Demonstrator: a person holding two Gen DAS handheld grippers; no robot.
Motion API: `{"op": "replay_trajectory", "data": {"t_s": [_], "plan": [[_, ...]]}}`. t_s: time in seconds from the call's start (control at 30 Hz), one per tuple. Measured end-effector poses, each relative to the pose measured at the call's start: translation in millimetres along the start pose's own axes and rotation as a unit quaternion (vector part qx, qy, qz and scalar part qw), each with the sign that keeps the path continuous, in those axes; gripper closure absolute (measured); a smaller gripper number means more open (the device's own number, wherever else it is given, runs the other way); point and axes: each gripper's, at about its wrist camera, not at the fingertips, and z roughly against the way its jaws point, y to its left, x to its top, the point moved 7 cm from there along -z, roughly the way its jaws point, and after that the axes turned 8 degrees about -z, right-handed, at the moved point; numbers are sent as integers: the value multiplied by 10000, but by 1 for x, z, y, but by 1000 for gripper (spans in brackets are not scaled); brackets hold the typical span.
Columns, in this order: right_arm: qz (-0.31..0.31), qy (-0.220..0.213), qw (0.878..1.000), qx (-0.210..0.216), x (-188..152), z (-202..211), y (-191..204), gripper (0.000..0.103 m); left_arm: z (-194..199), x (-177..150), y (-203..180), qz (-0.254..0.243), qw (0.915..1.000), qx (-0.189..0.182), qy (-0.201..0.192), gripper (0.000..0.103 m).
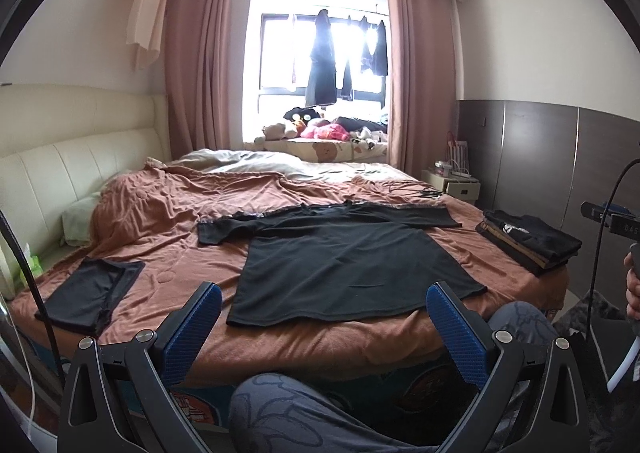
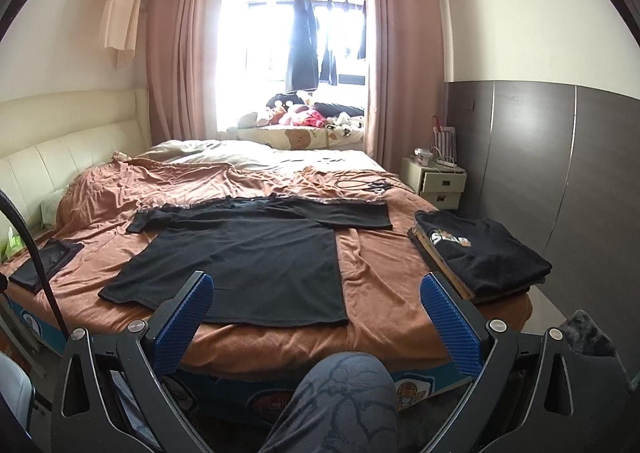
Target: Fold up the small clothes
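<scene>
Rust-brown bedspread [image 2: 384, 293] under black T-shirt [image 2: 248, 273]; pink curtains [image 2: 180, 53].

A black T-shirt [image 2: 248, 253] lies spread flat mid-bed [image 2: 380, 293]. A stack of folded clothes [image 2: 480, 257] sits at the bed's right edge. The right gripper [image 2: 318, 299] hangs wide apart, holding nothing, off the near edge.

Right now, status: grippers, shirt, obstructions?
Left gripper open, empty. Right gripper open, empty. Black T-shirt flat on bed, unfolded. Folded stack at right edge, apart from it.
</scene>
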Motion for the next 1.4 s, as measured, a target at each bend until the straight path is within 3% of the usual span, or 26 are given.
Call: {"op": "replay_trajectory", "data": {"t_s": [0.23,0.57,0.8,1.2,1.4], "plan": [[-54,260,9989,387,-5,-41,-2,0,-17,12,24,51,9994,270,202,0],[53,395,9985,379,13,-96,4,0,-63,29,48,248,9990,250,268,0],[-90,615,9973,385,20,-135,12,0,-107,33,63,329,9982,184,477,0],[-148,843,9957,341,36,-210,27,0,-184,43,103,568,9943,407,803,0],[-231,867,9941,611,48,-241,36,0,-226,53,122,725,9927,326,906,0]]}}
